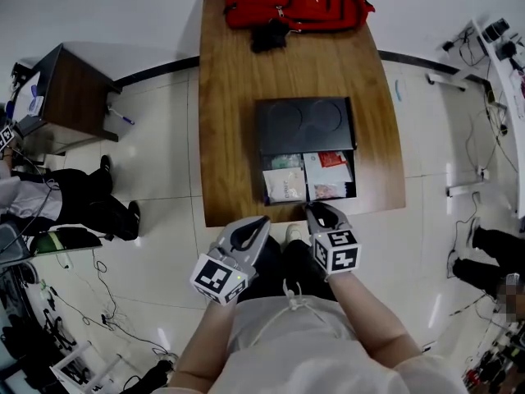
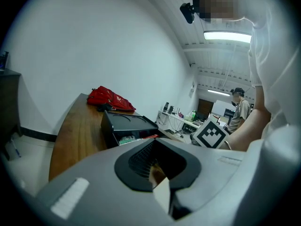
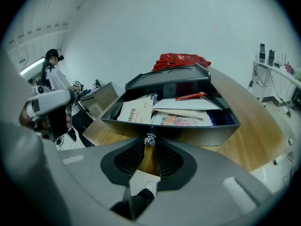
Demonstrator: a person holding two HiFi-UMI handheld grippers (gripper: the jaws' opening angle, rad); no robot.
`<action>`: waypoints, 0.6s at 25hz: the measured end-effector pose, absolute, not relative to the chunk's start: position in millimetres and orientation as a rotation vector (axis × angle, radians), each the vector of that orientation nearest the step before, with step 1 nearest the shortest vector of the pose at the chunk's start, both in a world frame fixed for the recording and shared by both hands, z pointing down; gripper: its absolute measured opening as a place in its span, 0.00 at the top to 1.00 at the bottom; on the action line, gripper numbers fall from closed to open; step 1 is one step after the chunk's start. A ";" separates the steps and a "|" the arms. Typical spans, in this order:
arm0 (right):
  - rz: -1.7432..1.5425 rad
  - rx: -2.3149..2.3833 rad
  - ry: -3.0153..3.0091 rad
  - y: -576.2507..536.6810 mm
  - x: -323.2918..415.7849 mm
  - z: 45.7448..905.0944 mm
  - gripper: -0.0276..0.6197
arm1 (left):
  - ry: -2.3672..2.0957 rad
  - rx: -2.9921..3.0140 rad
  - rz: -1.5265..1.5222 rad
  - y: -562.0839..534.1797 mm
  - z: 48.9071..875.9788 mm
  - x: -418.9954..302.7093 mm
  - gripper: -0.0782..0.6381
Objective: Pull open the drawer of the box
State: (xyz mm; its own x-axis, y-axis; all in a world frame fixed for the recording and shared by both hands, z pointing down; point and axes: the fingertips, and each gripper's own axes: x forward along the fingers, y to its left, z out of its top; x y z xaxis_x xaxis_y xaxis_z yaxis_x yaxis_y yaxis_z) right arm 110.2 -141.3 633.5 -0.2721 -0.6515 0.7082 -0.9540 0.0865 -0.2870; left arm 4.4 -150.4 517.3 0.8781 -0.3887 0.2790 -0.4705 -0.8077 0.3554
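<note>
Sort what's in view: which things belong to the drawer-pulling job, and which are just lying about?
Job: black box; its drawer, already out; knob; right gripper, shut on the knob.

Lying about: red backpack; papers inside the drawer; side table; left gripper, idle.

A: How was the light?
B: Bright and even, from overhead. A long white ceiling light strip (image 2: 228, 36) glared at the left gripper view's upper right. Shadows were soft.
A: And sharpness?
B: Edges bent hard, with black corners in both gripper views. The grey plastic body of the left gripper (image 2: 155, 166) blurred near the lens; the small shiny metal drawer knob (image 3: 149, 139) caught a glint.
</note>
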 end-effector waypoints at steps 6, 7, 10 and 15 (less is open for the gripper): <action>0.980 1.579 -1.976 -140.3 113.3 623.7 0.84 | -0.659 2.632 0.269 -149.3 514.1 3.1 0.88; 0.961 1.588 -1.988 -139.0 113.3 615.5 0.84 | -0.671 2.638 0.267 -150.8 511.7 3.1 0.88; 0.887 1.620 -2.083 -136.7 113.1 579.2 0.82 | -0.703 2.660 0.242 -155.3 497.8 5.1 0.88; 0.567 1.678 -2.289 -146.4 132.2 492.1 0.89 | -0.717 2.728 0.186 -160.1 459.2 18.9 0.88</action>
State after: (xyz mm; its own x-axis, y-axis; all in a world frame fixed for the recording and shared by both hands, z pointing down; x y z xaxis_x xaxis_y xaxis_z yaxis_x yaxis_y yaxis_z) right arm 132.2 -146.4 492.1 -0.3075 -0.8551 0.4175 -0.9511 0.2624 -0.1631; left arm 18.9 -160.1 459.2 0.8661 -0.4572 0.2023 -0.4979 -0.8253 0.2664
